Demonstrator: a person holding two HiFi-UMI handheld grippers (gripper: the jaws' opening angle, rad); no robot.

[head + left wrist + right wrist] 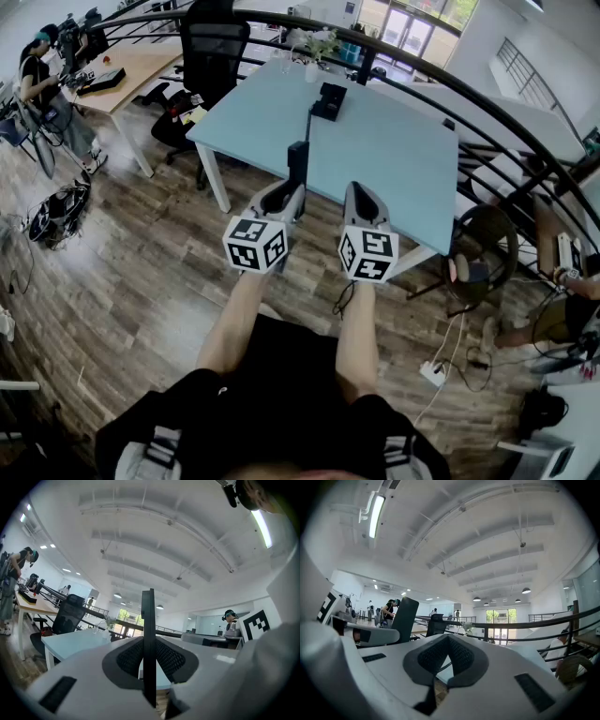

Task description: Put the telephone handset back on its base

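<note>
One handset [298, 161] stands clamped in left gripper [149, 644], right gripper [446, 639] seemingly closed, base [329, 98] beyond.

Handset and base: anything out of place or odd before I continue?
Only the handset: it is off its base, clamped upright in the left gripper by the near edge of the table, its cord running back to the base. Nothing looks spilled or damaged.

Head view looks steeply down at the table [394, 159]; gripper views skim it (tilted upward).
</note>
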